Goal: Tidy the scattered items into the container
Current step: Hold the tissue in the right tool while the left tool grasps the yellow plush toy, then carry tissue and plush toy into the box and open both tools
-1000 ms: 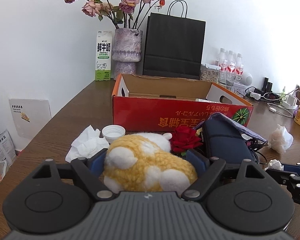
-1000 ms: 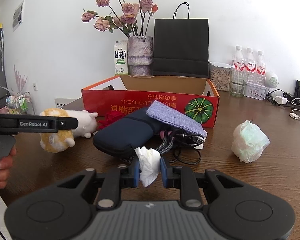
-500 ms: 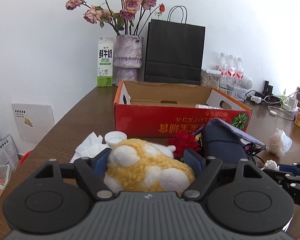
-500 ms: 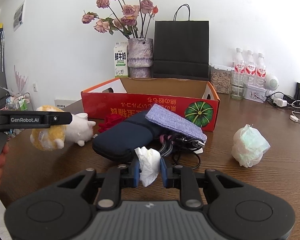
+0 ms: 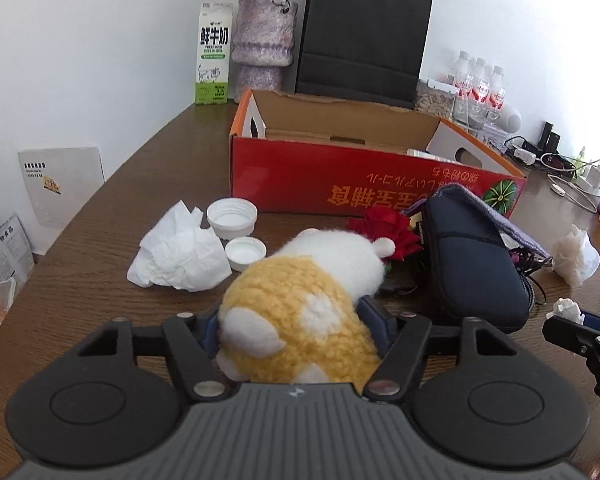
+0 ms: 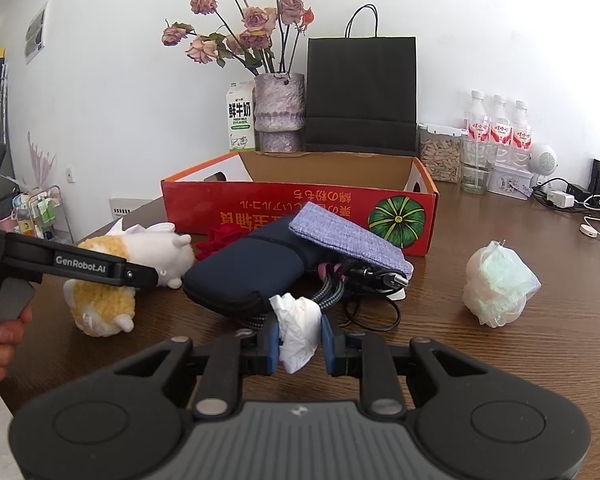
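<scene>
A yellow and white plush toy [image 5: 300,312] lies on the brown table between the fingers of my left gripper [image 5: 292,320]. The jaws are closing and the blue pads press into its sides. In the right wrist view the same plush toy [image 6: 100,292] shows behind a finger of the left gripper [image 6: 136,274], with a person's hand on the handle. My right gripper [image 6: 300,340] is shut on a crumpled white tissue [image 6: 298,320], held just above the table. The open red cardboard box [image 5: 340,184] stands behind.
On the table lie a navy pouch [image 6: 252,264], a purple-grey pouch [image 6: 348,236], cables [image 6: 364,280], a red fabric rose [image 5: 388,228], a white tissue [image 5: 180,252], two white caps [image 5: 232,216] and a bagged wad [image 6: 500,284]. A vase, milk carton, black bag and bottles line the wall.
The left jaws have narrowed onto the plush toy and the left gripper has tipped downward. The right gripper and its tissue have stayed still.
</scene>
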Demonstrator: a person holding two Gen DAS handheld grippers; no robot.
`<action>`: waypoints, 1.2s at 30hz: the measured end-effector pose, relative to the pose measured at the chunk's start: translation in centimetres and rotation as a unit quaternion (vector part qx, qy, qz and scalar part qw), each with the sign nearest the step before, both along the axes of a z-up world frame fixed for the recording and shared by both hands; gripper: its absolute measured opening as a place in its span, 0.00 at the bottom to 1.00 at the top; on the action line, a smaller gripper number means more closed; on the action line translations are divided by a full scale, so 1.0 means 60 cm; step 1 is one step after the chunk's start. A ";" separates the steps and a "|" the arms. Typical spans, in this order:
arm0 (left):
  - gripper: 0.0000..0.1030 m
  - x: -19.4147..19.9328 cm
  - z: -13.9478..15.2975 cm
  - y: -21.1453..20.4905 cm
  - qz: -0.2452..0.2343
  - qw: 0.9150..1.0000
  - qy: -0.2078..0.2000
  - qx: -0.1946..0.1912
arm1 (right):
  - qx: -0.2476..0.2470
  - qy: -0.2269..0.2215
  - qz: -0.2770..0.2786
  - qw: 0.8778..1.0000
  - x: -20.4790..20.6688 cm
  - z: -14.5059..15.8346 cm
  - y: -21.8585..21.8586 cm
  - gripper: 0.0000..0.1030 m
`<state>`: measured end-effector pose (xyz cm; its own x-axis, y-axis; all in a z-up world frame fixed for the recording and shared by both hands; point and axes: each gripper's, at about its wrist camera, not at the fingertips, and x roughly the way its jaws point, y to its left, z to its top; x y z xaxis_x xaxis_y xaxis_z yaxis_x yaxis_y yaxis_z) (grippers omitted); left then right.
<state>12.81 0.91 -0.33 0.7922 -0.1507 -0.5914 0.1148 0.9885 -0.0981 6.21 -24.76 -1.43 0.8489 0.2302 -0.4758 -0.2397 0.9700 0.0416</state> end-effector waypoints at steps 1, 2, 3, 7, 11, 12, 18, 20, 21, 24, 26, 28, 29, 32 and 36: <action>0.63 -0.006 0.003 0.000 -0.001 1.000 -0.010 0.000 | 0.001 0.000 -0.002 1.000 0.000 0.000 -0.002 0.20; 0.63 -0.013 0.007 0.000 0.001 1.000 -0.021 0.001 | 0.001 0.000 -0.003 1.000 0.000 0.000 -0.004 0.20; 0.62 -0.019 0.010 0.000 0.003 1.000 -0.029 0.001 | 0.002 0.000 -0.004 1.000 0.000 0.000 -0.005 0.20; 0.62 -0.030 0.023 0.003 0.008 0.999 -0.042 -0.013 | 0.002 -0.001 -0.001 1.000 0.001 0.000 -0.003 0.20; 0.62 -0.033 0.052 0.004 0.011 0.997 -0.072 -0.024 | 0.001 -0.014 0.002 1.000 0.006 0.013 -0.002 0.20; 0.62 -0.033 0.060 0.004 0.011 0.996 -0.081 -0.026 | 0.001 -0.020 0.002 1.000 0.009 0.019 -0.003 0.20; 0.63 -0.007 0.112 -0.010 0.015 0.990 -0.135 -0.041 | 0.018 -0.055 0.003 0.998 0.051 0.073 -0.009 0.20; 0.63 0.013 0.127 -0.018 0.019 0.988 -0.148 -0.046 | 0.018 -0.073 0.003 0.997 0.071 0.095 -0.009 0.20; 0.63 0.024 0.133 -0.023 0.020 0.987 -0.153 -0.049 | 0.017 -0.081 0.000 0.997 0.083 0.106 -0.009 0.20; 0.63 0.064 0.149 -0.039 0.029 0.984 -0.164 -0.061 | 0.017 -0.101 -0.013 0.995 0.137 0.142 -0.012 0.20; 0.63 0.097 0.158 -0.050 0.037 0.983 -0.169 -0.068 | 0.020 -0.105 -0.026 0.994 0.180 0.162 -0.012 0.20; 0.63 0.132 0.163 -0.062 0.047 0.982 -0.169 -0.071 | 0.025 -0.107 -0.038 0.993 0.223 0.178 -0.009 0.20; 0.63 0.151 0.164 -0.068 0.052 0.982 -0.165 -0.073 | 0.026 -0.105 -0.044 0.993 0.245 0.183 -0.007 0.20; 0.63 0.214 0.157 -0.079 0.072 0.983 -0.148 -0.075 | 0.026 -0.088 -0.064 0.994 0.324 0.186 0.004 0.20; 0.63 0.291 0.120 -0.079 0.101 0.986 -0.106 -0.081 | 0.026 -0.047 -0.098 0.994 0.418 0.156 0.004 0.20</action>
<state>30.29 -3.82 6.88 0.9192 -0.0553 -0.3898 -0.0484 0.9667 -0.2513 31.28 -24.54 7.96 0.9199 0.0781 -0.3842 -0.0512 0.9955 0.0798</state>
